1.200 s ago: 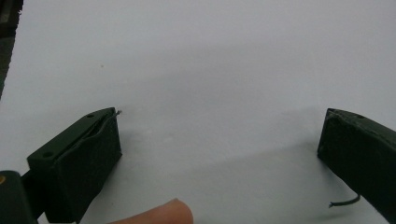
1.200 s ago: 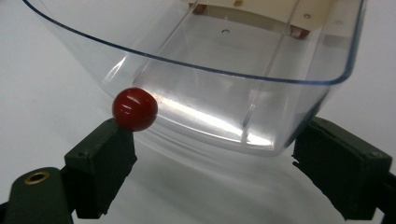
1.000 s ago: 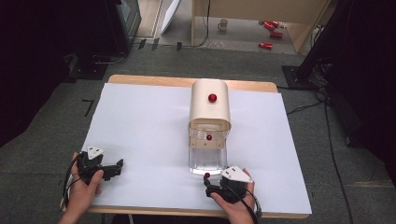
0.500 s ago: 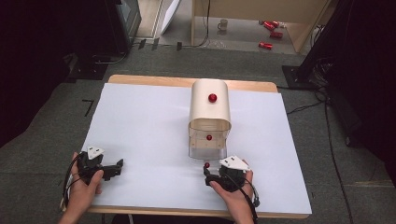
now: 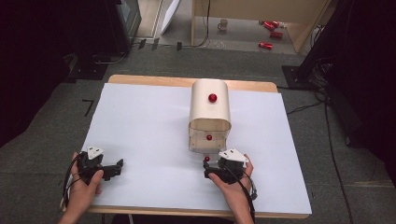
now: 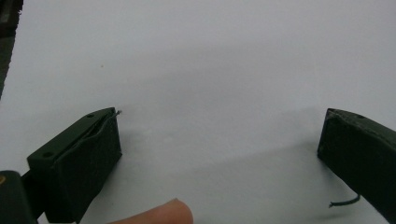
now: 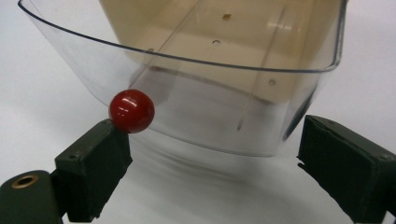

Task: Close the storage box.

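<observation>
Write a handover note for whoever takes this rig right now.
Left tongs: open, nothing between them, over the white table.
Right tongs: open, jaws have just been opening; red knob sits by one jaw's tip, not clamped.
Clear drawer sticks partly out of the beige housing.
Left to do: probably regrip the knob and move the drawer; which way, cannot tell.

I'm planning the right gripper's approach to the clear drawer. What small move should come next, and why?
Probably shift the right gripper sideways toward the red knob. Its jaws, which have just been opening, stand wide with nothing between them, and the knob on the clear drawer sits above the left jaw rather than in the gap, so closing now would likely miss it.
</observation>
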Action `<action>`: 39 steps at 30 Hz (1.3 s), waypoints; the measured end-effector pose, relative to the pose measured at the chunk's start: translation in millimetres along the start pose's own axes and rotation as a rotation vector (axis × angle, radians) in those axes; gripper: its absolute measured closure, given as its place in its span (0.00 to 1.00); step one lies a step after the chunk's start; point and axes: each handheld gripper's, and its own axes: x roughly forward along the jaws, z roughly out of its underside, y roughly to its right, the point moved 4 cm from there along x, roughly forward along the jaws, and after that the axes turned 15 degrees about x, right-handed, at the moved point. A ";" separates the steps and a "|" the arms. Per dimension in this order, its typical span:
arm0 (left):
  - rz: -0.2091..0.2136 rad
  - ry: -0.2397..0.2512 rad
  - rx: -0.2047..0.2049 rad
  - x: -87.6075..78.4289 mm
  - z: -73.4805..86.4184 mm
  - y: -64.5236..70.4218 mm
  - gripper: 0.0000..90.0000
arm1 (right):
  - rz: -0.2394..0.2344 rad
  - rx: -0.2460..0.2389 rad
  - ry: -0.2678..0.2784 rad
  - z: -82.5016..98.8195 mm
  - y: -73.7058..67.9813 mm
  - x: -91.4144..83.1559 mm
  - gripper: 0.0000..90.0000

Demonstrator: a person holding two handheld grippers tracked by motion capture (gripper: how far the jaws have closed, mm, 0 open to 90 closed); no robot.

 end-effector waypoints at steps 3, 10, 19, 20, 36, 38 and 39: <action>0.000 0.000 0.000 0.0 0.0 0.0 0.00 | 0.007 0.007 0.005 -4.7 0.6 4.0 0.10; 0.000 -0.001 0.001 0.0 0.0 -0.1 0.00 | 0.015 0.019 0.014 -10.7 2.1 10.9 0.10; 0.000 -0.001 0.001 0.0 0.0 -0.1 0.00 | 0.026 0.019 0.022 -19.2 4.9 19.8 0.09; 0.000 -0.001 0.001 0.0 0.0 -0.1 0.00 | 0.026 0.019 0.022 -19.2 4.9 19.8 0.09; 0.000 -0.001 0.001 -0.1 0.1 -0.1 0.00 | 0.016 0.003 0.010 -21.6 8.9 24.0 0.05; 0.000 -0.001 0.001 -0.1 0.1 -0.1 0.00 | 0.010 0.001 0.011 -20.8 10.9 21.5 0.05; 0.000 -0.001 0.001 -0.1 0.1 -0.1 0.00 | 0.007 0.002 0.008 -20.2 12.0 19.8 0.05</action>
